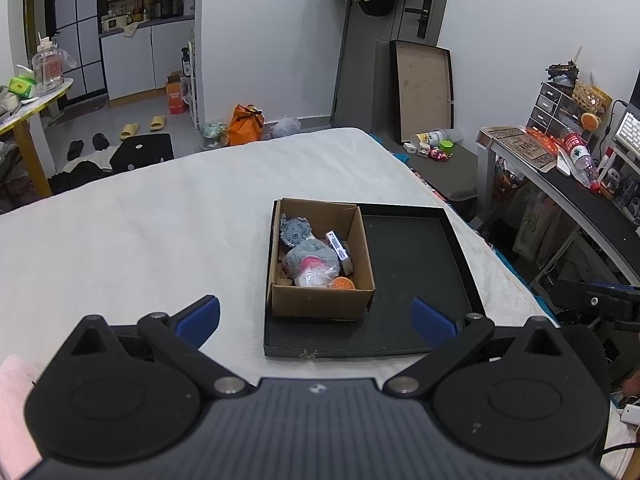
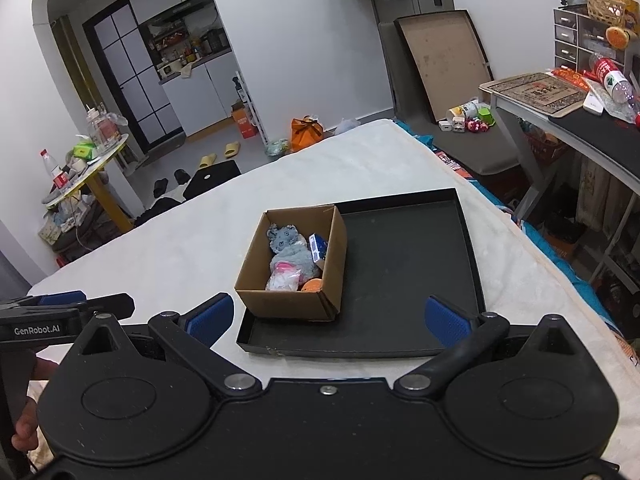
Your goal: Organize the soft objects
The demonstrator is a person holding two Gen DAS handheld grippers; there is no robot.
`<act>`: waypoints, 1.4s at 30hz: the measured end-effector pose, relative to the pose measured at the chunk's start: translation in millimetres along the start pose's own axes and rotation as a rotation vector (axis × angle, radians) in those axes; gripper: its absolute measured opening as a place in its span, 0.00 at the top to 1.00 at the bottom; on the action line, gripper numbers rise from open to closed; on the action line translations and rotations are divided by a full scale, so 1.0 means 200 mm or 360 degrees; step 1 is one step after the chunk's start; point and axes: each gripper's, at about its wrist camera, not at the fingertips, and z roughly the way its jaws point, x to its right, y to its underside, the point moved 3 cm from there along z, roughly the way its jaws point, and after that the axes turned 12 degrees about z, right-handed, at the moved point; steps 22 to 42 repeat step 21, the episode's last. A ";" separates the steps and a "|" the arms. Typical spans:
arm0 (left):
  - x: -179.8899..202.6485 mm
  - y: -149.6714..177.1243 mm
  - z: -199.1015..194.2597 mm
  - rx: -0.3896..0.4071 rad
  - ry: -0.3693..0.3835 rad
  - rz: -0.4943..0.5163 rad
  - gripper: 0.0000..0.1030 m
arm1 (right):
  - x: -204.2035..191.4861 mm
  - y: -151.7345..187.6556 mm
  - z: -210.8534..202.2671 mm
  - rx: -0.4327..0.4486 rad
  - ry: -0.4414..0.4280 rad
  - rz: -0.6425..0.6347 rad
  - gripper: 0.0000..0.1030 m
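Note:
A brown cardboard box (image 1: pixel 320 300) (image 2: pixel 288 302) stands in the left part of a shallow black tray (image 1: pixel 416 264) (image 2: pixel 408 264) on the white bed. In the box lie a grey plush toy (image 1: pixel 308 254) (image 2: pixel 290 254), a clear bag with pink inside (image 1: pixel 312 276) (image 2: pixel 284 280), an orange ball (image 1: pixel 342 283) (image 2: pixel 313 285) and a small blue-and-white box (image 1: pixel 336 246) (image 2: pixel 317 246). My left gripper (image 1: pixel 316 322) is open and empty, short of the box. My right gripper (image 2: pixel 328 318) is open and empty, just before the tray's near edge. The left gripper also shows at the right wrist view's left edge (image 2: pixel 68 308).
The white bed (image 1: pixel 160 220) (image 2: pixel 180 240) spreads left of the tray. A desk with clutter (image 1: pixel 568 160) (image 2: pixel 580 120) stands to the right. Bags, slippers and a yellow-legged table (image 1: pixel 24 120) are on the floor beyond the bed. A pink cloth (image 1: pixel 12 408) lies at the lower left.

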 end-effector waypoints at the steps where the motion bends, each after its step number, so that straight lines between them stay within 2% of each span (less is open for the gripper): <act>1: 0.00 0.00 0.00 -0.0001 0.0002 -0.0002 0.02 | 0.00 0.00 0.00 -0.0002 -0.0001 0.0005 0.00; 42: 0.00 0.00 -0.01 0.0021 0.0004 -0.0001 0.02 | -0.01 0.02 0.03 -0.0019 0.0024 -0.0010 0.00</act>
